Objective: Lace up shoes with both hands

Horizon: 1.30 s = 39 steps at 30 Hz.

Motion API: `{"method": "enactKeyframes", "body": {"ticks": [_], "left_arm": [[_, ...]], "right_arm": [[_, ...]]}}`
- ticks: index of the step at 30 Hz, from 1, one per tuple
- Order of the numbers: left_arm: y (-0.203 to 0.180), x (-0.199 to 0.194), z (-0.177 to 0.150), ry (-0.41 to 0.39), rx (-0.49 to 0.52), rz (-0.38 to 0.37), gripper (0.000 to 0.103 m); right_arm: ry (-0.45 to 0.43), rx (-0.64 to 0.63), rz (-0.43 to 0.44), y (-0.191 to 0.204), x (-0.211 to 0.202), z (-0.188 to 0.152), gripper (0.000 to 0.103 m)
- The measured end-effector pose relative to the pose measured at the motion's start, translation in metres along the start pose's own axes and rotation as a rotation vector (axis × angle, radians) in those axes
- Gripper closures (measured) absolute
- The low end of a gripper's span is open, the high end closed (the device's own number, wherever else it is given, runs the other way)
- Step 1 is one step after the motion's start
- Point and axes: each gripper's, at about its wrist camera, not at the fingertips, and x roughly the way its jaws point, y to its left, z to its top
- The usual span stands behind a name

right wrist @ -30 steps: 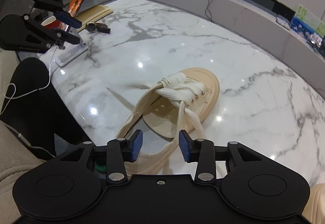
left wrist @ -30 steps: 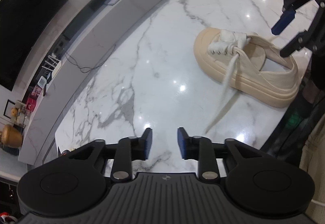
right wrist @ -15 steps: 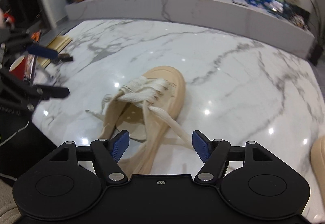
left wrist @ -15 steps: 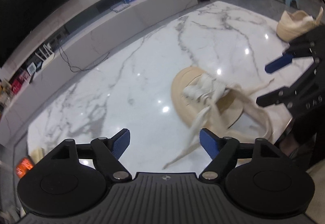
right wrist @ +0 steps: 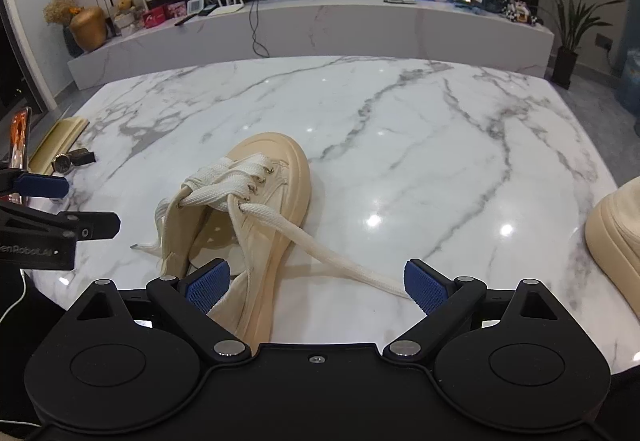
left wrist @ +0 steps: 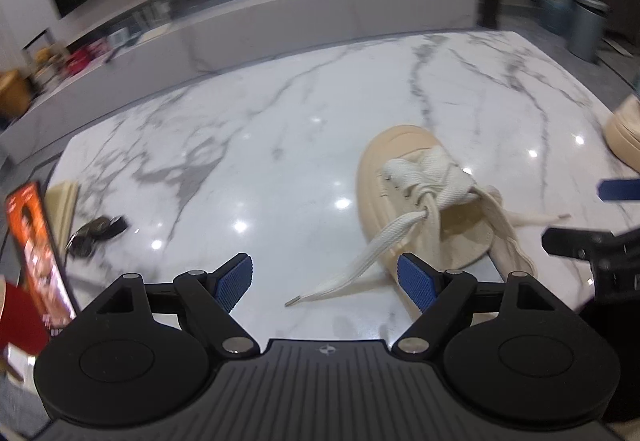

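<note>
A cream platform shoe (right wrist: 276,177) lies on the white marble table (right wrist: 420,145), toe pointing away, laced with wide white laces; it also shows in the left wrist view (left wrist: 400,149). One loose lace end (right wrist: 332,257) runs to the right toward my right gripper (right wrist: 316,283), which is open and empty at the table's near edge. The other lace end (left wrist: 360,265) trails left in front of my left gripper (left wrist: 326,283), also open and empty. Each gripper shows at the edge of the other's view.
A second cream shoe (right wrist: 616,237) sits at the table's right edge. At the left edge are a watch (right wrist: 66,161), a gold tray (right wrist: 60,137) and a lit phone (left wrist: 38,253). A long TV console (right wrist: 320,25) stands behind the table.
Both grippers opened wide from a narrow gap and swung round to face the shoe from the near edge. The laces now lie loose on the table.
</note>
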Motion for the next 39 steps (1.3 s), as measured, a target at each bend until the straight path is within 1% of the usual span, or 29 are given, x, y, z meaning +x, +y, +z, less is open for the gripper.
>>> {"method": "enactKeyframes", "body": {"ticks": [5,8,12,18,22,26,39], "left_arm": [[-0.003,0.003,-0.007,0.016,-0.043,-0.020,0.024],[-0.006,0.001,-0.010,0.016,-0.049,0.018,0.024],[-0.010,-0.002,-0.012,0.021,-0.022,0.068,0.024],[-0.018,0.005,-0.015,0.078,0.024,0.112,0.024],[-0.019,0.007,-0.017,0.089,0.023,0.102,0.024],[-0.019,0.008,-0.017,0.099,0.017,0.107,0.024],[-0.017,0.005,-0.018,0.097,-0.006,0.091,0.024]], "right_arm": [[-0.018,0.016,0.008,0.005,-0.006,-0.004,0.010],[-0.019,0.006,0.007,0.008,-0.007,-0.006,0.010],[-0.013,-0.006,0.016,0.011,-0.009,-0.009,0.010],[-0.011,-0.028,0.029,0.016,-0.011,-0.011,0.010],[-0.012,-0.039,0.027,0.017,-0.011,-0.011,0.010],[-0.008,-0.044,0.028,0.018,-0.010,-0.011,0.010],[-0.007,-0.052,0.025,0.020,-0.011,-0.011,0.010]]}}
